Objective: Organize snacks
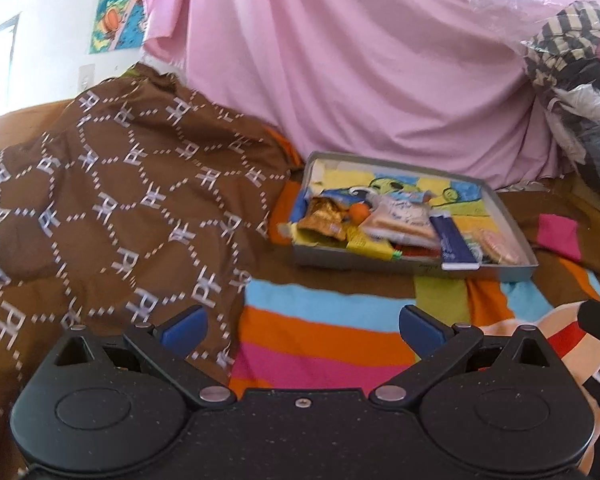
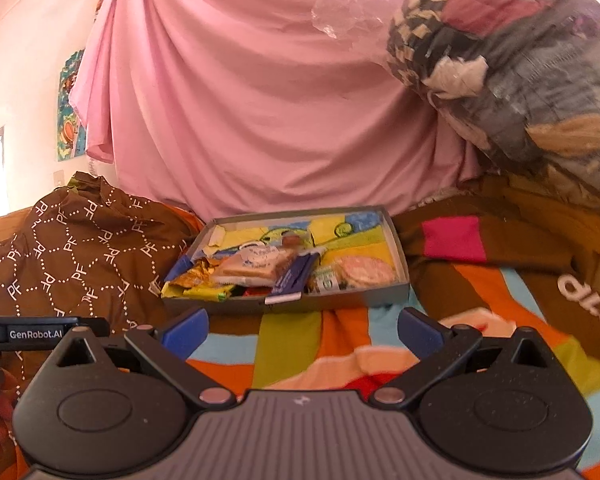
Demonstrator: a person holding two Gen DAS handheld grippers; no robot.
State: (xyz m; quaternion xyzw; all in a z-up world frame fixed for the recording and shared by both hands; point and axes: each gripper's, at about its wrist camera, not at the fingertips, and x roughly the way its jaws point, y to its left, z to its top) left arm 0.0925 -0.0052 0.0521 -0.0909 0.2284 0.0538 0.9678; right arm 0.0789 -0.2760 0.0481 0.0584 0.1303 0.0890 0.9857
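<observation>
A shallow grey box (image 1: 416,266) (image 2: 292,300) with a colourful cartoon lining lies on the striped blanket. Its near end holds several snacks: a gold wrapper (image 1: 320,220) (image 2: 192,274), a yellow wrapper (image 1: 370,246) (image 2: 204,291), a clear pack of biscuits (image 1: 400,220) (image 2: 256,266), a dark blue bar (image 1: 454,244) (image 2: 290,276) and round biscuits (image 1: 496,246) (image 2: 364,270). My left gripper (image 1: 302,330) is open and empty, well short of the box. My right gripper (image 2: 302,330) is also open and empty, just short of the box's near wall.
A brown patterned cloth (image 1: 112,200) (image 2: 80,248) is heaped left of the box. A pink sheet (image 1: 340,60) (image 2: 260,100) hangs behind it. A bundle of clothes in clear plastic (image 1: 576,80) (image 2: 520,72) sits at the right. The striped blanket (image 1: 320,344) (image 2: 300,344) lies under both grippers.
</observation>
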